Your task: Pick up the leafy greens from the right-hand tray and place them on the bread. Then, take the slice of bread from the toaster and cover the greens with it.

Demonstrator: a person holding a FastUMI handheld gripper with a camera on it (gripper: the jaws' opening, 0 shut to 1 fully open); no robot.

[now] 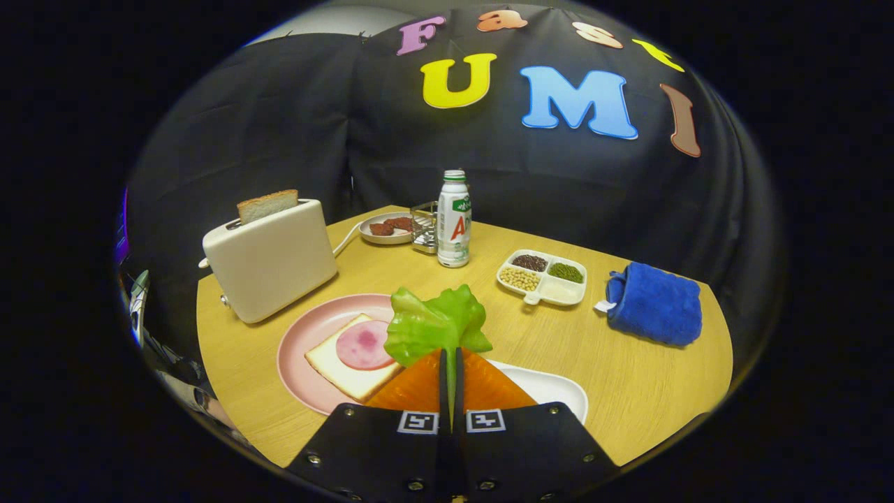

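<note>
Gripper view: fingers of the gripper (451, 363) pressed together on the stem of the leafy greens (434, 323), held up off the table (628, 377).
Hidden: most of the white tray (552, 388) lies behind the fingers; only its far right part shows, just right of the pink plate (307, 332).
Cut off: the near corner of the bread (342, 367) on the pink plate is covered by the left finger.
Hard to make out: dark pieces on the small dish (384, 234) beyond the pink plate; a metal rack (424, 227) beside it.
Leafy greens: bright green, ruffled, glossy; they overlap the pink plate's right edge.
Bread: white slice topped with a round pink slice (363, 346).
Toaster (269, 262): cream, left of and beyond the pink plate, with a bread slice (267, 205) standing in its slot.
Beyond the pink plate: a bottle (454, 220), a divided dish (543, 278), a blue cloth (655, 302).
</note>
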